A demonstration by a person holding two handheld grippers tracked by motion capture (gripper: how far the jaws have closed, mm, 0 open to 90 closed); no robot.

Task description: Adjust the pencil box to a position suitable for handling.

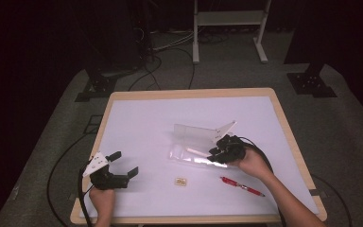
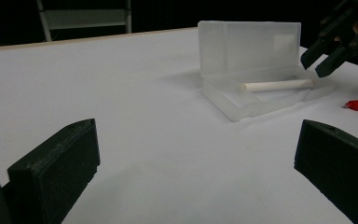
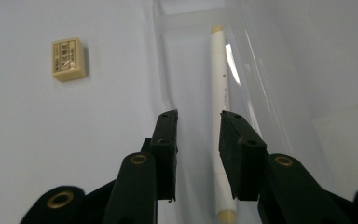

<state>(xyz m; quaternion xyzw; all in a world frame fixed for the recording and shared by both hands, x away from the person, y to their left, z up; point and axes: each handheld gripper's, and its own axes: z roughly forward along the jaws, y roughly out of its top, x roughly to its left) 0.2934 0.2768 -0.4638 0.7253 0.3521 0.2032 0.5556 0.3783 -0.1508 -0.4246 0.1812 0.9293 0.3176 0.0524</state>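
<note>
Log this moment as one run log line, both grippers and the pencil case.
right gripper: open, fingers above white pen lying in clear case | left gripper: open, empty | red pen, eraser: on table

Both grippers are black. The left gripper, at lower left of the high view, carries a grey three-cornered plate on top, and a black cable trails from it toward the bottom edge. The right gripper, right of centre, has its own black cable looping by the wrist. In the right gripper view, brass-coloured rivets sit at the jaw joints and small screw holes dot the blocky pads. Both forearms are bare, with no sleeves.
</note>
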